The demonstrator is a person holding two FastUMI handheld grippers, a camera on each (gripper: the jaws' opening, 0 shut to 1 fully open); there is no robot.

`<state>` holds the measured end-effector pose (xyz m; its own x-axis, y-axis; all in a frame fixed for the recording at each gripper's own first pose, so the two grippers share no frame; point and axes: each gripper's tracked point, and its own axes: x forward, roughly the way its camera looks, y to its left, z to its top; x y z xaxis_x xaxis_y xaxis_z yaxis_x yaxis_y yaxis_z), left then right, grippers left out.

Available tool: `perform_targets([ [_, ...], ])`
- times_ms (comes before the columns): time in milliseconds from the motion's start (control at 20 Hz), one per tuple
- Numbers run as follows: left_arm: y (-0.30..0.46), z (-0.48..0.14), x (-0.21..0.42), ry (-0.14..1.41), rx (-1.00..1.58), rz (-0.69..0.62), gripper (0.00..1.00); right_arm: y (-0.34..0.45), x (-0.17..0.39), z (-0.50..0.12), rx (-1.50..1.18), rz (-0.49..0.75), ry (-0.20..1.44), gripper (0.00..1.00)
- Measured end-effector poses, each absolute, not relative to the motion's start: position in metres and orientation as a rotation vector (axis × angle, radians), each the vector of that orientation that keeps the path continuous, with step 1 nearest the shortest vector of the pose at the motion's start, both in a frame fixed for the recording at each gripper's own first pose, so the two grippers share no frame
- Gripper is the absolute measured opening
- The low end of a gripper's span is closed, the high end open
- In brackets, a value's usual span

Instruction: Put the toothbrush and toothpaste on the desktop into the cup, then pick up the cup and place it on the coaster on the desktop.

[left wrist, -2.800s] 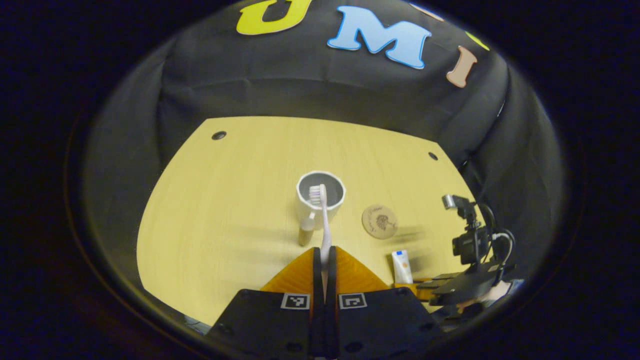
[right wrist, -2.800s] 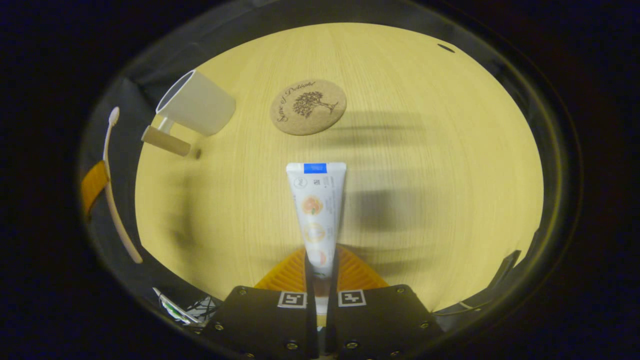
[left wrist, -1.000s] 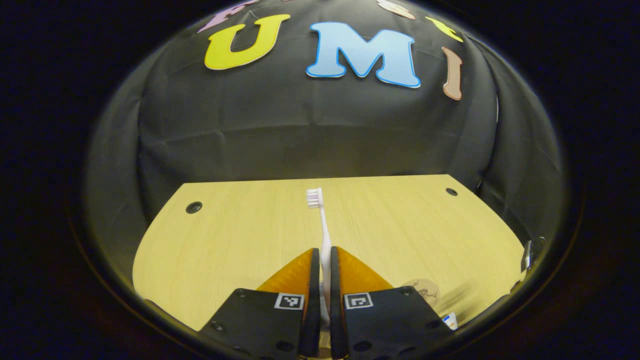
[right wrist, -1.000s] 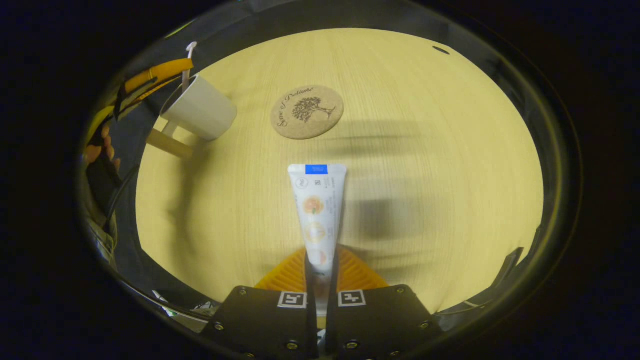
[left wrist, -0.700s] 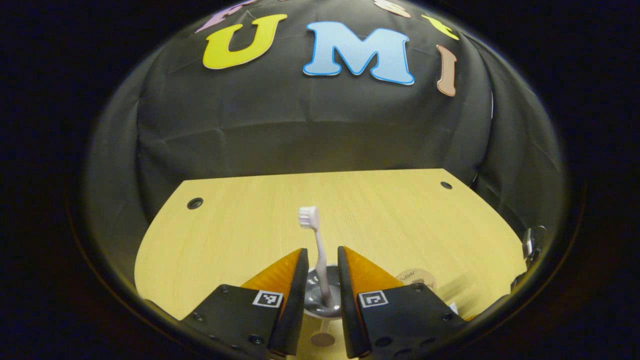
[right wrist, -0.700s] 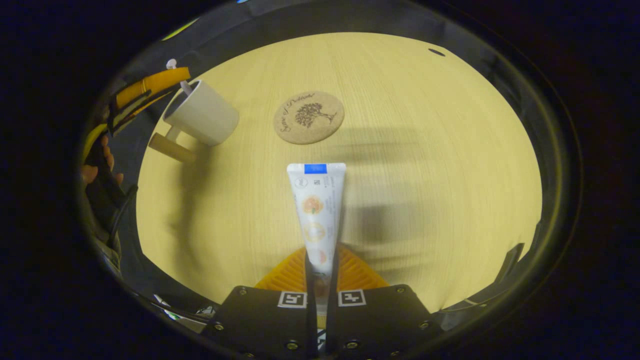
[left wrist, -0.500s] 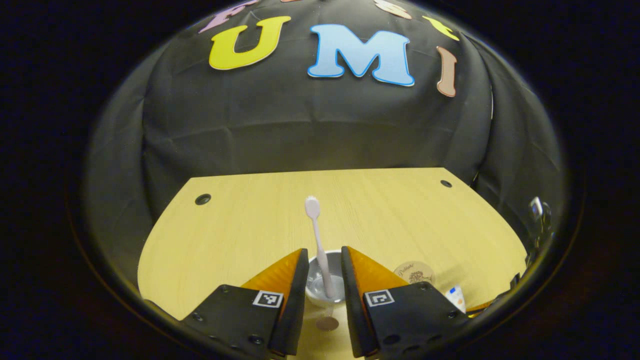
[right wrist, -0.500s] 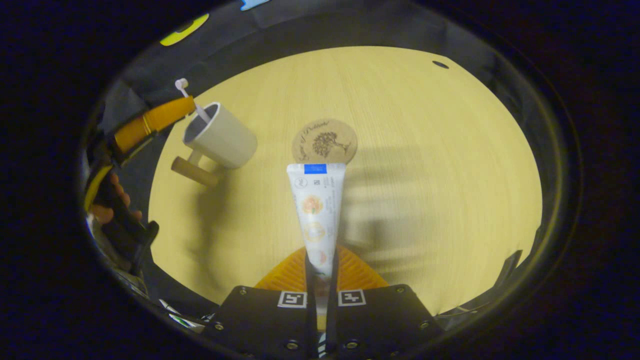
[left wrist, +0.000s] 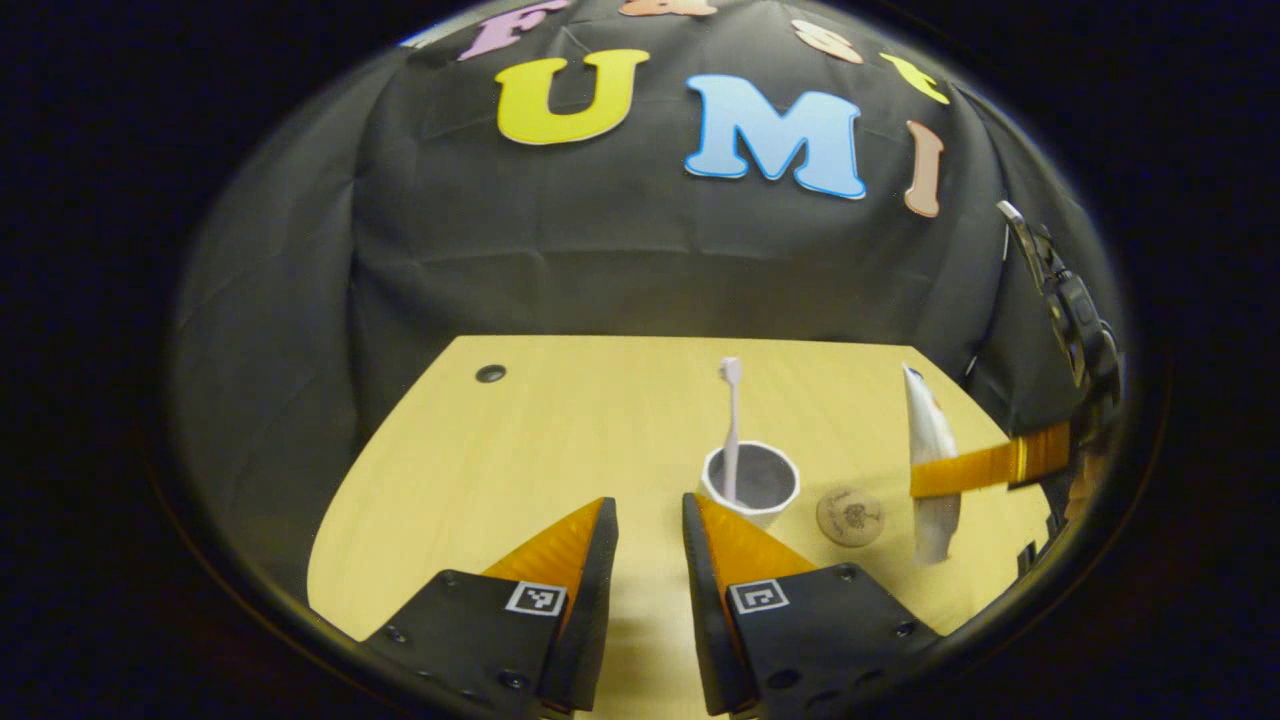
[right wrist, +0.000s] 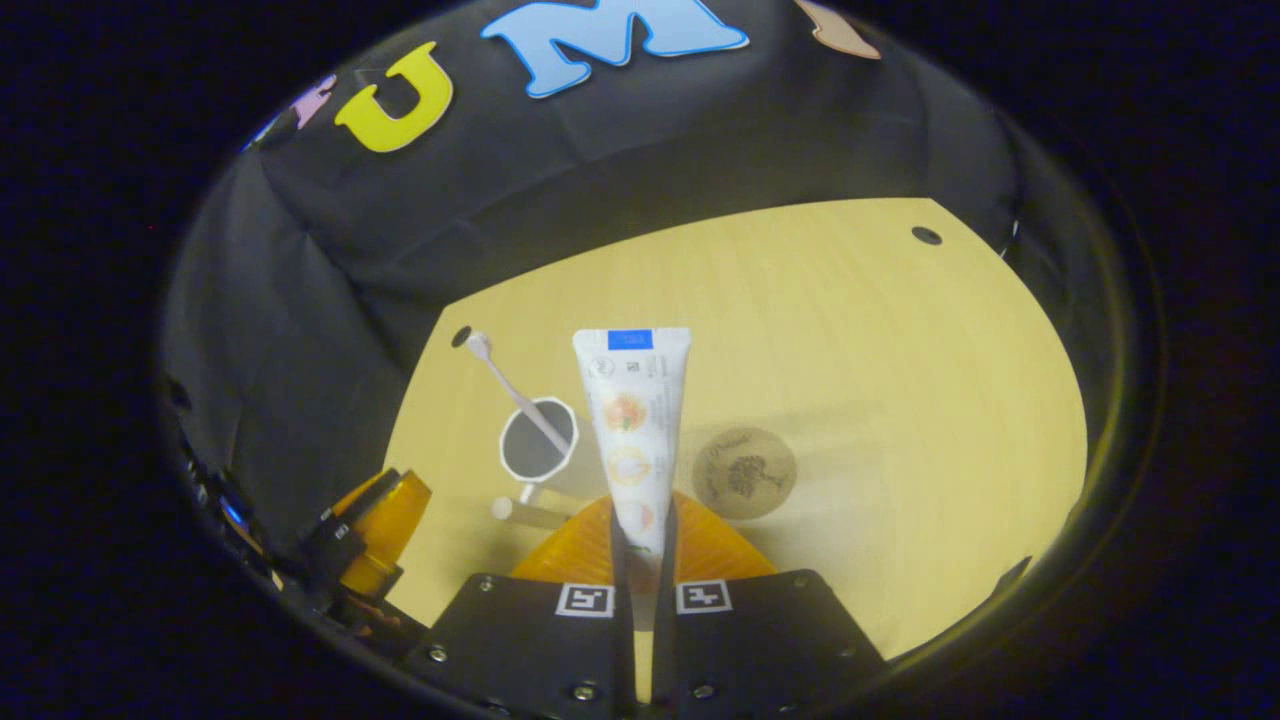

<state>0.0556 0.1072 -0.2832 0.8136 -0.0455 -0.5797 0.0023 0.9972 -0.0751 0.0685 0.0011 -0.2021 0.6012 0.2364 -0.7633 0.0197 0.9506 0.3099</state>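
In the left gripper view, the left gripper (left wrist: 650, 520) is seen released, nothing between its jaws. At one o'clock from them, the toothbrush (left wrist: 731, 425) stands in the cup (left wrist: 750, 485) on the counter (left wrist: 560, 430); the coaster (left wrist: 850, 516) lies beyond. The toothpaste (right wrist: 632, 430) is clenched upright by the right gripper (right wrist: 640, 545).

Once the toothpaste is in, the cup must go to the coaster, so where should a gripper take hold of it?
Grip the cup by its handle, which sticks out sideways toward the gripper side, away from the coaster. The toothbrush leans out over the rim.
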Motion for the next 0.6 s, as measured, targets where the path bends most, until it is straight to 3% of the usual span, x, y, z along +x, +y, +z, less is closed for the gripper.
perform_targets([
  [250,0.169,-0.266,-0.004,0.618,-0.076,0.086,0.51,-0.022,0.079,-0.162,0.334,0.162,0.883,0.08],
  [450,0.197,-0.253,-0.046,0.617,-0.081,0.147,0.51,-0.019,0.076,-0.164,0.335,0.18,0.827,0.08],
  [500,0.202,-0.252,-0.052,0.615,-0.086,0.159,0.51,-0.019,0.077,-0.164,0.336,0.184,0.807,0.12],
  [600,0.209,-0.249,-0.063,0.611,-0.091,0.178,0.45,-0.021,0.078,-0.161,0.329,0.181,0.764,0.08],
])
